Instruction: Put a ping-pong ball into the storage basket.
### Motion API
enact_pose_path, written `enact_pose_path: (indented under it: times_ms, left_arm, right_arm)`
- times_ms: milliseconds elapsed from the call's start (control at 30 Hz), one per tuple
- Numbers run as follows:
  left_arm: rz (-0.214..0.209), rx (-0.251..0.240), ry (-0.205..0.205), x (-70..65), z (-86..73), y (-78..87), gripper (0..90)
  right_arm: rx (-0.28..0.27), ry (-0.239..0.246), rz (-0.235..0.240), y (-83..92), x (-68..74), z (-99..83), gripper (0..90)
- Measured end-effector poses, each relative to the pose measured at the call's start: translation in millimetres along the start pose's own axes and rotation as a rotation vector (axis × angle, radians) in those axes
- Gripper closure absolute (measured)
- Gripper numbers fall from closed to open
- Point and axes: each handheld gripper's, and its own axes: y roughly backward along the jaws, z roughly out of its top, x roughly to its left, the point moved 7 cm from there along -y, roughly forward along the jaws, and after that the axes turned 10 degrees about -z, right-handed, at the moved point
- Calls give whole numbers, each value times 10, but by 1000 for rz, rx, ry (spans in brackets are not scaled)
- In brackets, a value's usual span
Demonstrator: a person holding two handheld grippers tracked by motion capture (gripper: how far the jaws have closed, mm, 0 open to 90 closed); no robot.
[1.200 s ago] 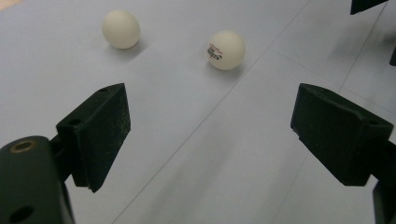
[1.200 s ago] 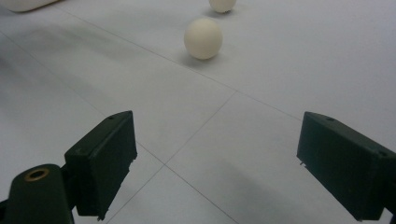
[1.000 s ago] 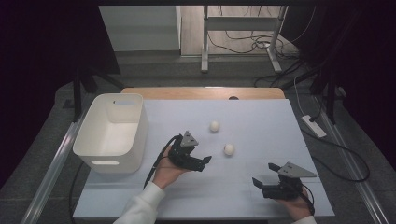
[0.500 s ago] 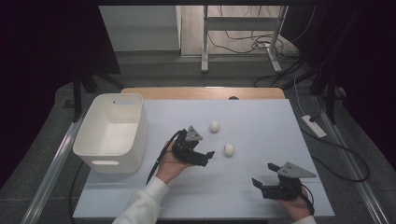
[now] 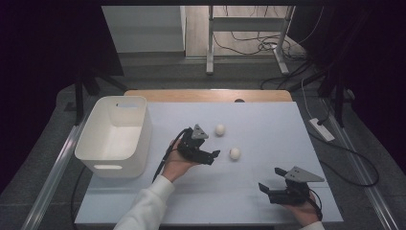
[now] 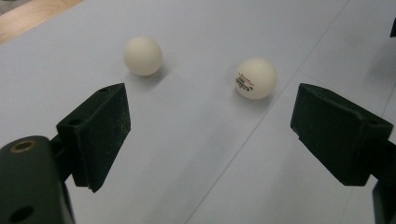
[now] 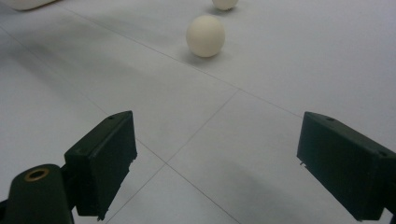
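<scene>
The left gripper (image 5: 214, 154), jaws wide apart and empty, is nearing the near ball (image 5: 234, 153) mid-worktop, so it should be straddling it squarely before closing; the right gripper (image 5: 269, 188) is idling, jaws parted.

Bare desk (image 5: 268, 124) lies between the left gripper (image 5: 214, 154) and the near ball (image 5: 234, 153) at its 3 o'clock, with nothing in between. The far ball (image 5: 219, 129) sits at the near ball's 11 o'clock, well apart. The bin (image 5: 115, 136) walls off the desk's 9 o'clock side.
</scene>
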Motion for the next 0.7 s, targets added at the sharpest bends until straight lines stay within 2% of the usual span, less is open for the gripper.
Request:
enact_pose_path:
  times_ms: [400,500,567,700]
  left_arm:
    - [1,17,10,90,65,-84,127]
    - [11,15,7,108,93,-88,128]
    - [23,31,2,132,101,-105,130]
    - [27,40,11,178,114,-136,130]
  right_arm:
    - [2,-15,6,-21,-7,10,118]
    - [2,-14,14,-33,8,10,118]
    - [3,-7,19,-45,17,15,118]
    - [-2,-15,31,-76,15,37,118]
